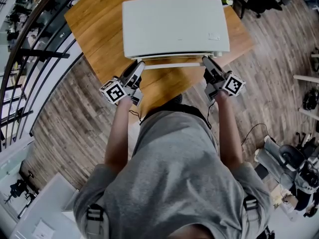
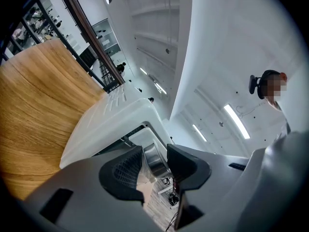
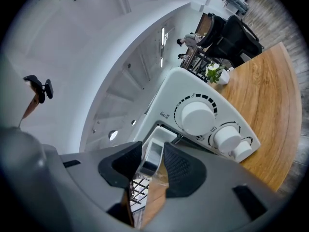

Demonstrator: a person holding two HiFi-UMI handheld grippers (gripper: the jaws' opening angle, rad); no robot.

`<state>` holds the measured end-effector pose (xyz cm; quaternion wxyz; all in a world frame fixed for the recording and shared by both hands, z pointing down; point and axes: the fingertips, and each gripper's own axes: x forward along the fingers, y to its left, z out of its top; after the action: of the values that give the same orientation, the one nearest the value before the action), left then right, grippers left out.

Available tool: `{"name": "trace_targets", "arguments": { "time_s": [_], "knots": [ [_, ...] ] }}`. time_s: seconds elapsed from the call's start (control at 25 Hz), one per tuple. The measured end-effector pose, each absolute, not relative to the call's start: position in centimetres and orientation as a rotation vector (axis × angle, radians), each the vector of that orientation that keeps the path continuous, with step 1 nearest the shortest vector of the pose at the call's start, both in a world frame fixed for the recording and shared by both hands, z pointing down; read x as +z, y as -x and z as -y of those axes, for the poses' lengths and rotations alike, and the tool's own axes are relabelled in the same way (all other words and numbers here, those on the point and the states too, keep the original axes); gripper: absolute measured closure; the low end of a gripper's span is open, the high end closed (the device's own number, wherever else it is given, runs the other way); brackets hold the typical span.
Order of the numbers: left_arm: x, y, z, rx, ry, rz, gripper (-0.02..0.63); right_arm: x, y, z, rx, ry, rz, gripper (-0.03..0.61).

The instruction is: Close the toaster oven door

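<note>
The left claw [image 2: 154, 150] is closed on the metal bar of the door handle [image 2: 153, 162]. The right claw [image 3: 152, 148] is clamped on its far end, beside the knobs [image 3: 198, 116]. The handle's long axis runs crosswise between both claws, each equally near. The door [image 1: 174, 58] stands upright against the toaster oven [image 1: 174, 24] on the table [image 1: 99, 29] — shut or nearly so, with little travel judged left. Open room lies behind the claws.

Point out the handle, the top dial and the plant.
handle [image 2: 154, 160]: left gripper view, on its shiny metal bar.
top dial [image 3: 197, 115]: right gripper view, on the knob's face.
plant [image 3: 213, 72]: right gripper view, on the leaves.
</note>
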<state>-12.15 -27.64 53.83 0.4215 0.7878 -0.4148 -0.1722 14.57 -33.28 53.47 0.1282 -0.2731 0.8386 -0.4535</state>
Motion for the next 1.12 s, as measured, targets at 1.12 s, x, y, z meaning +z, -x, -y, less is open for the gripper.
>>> {"name": "trace_targets", "arguments": {
  "time_s": [1.12],
  "knots": [
    [53.25,12.32,28.02,-0.471,-1.978,1.035,0.433,53.01,-14.44,33.70,-1.310,0.804,-2.410,0.413]
  ]
}}
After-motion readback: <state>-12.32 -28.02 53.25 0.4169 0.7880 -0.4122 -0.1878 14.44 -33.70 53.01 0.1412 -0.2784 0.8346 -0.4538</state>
